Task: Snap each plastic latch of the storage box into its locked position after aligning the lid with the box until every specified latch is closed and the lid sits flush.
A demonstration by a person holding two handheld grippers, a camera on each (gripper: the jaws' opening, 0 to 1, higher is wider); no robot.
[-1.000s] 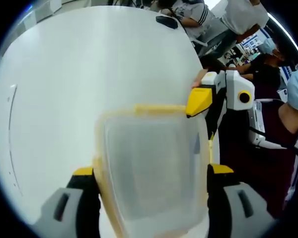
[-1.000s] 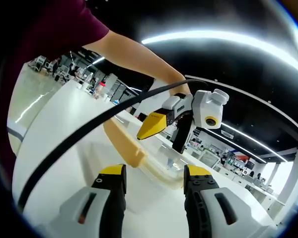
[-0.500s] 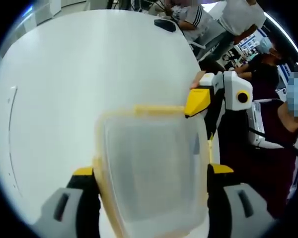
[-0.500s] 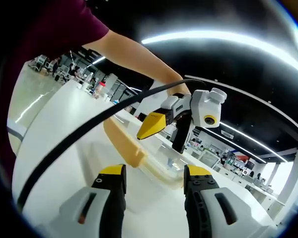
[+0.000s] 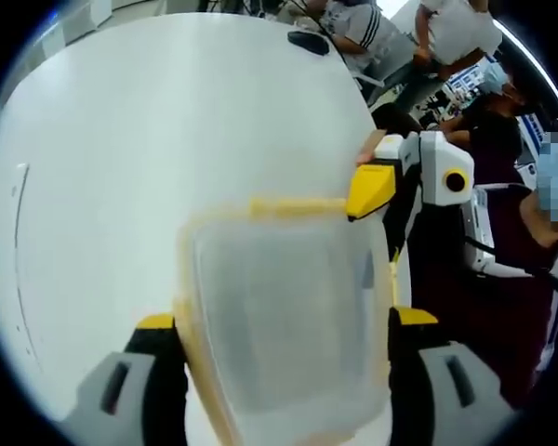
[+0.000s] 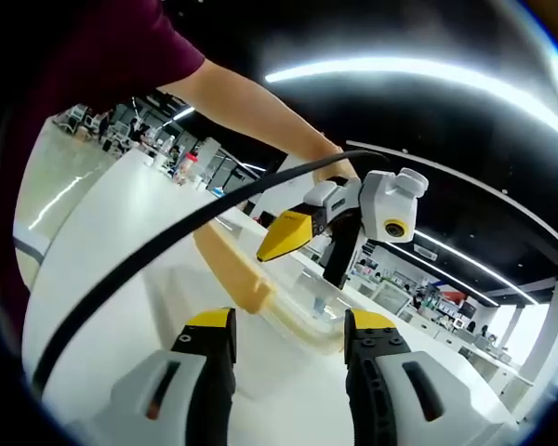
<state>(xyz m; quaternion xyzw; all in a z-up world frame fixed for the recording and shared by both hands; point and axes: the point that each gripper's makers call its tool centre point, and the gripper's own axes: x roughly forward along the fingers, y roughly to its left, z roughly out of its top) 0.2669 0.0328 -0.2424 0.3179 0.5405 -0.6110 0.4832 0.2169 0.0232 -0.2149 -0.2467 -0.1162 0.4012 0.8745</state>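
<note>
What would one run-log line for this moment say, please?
left gripper: open around translucent yellow-rimmed plastic storage box | right gripper: yellow tip at box's far corner | lid: on | surface: white table

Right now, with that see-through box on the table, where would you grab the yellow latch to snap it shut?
Probably the far yellow latch on the storage box: press its outer face from outside the rim. It is a flat strip along the lid's edge, and the right gripper already sits beside its end.
</note>
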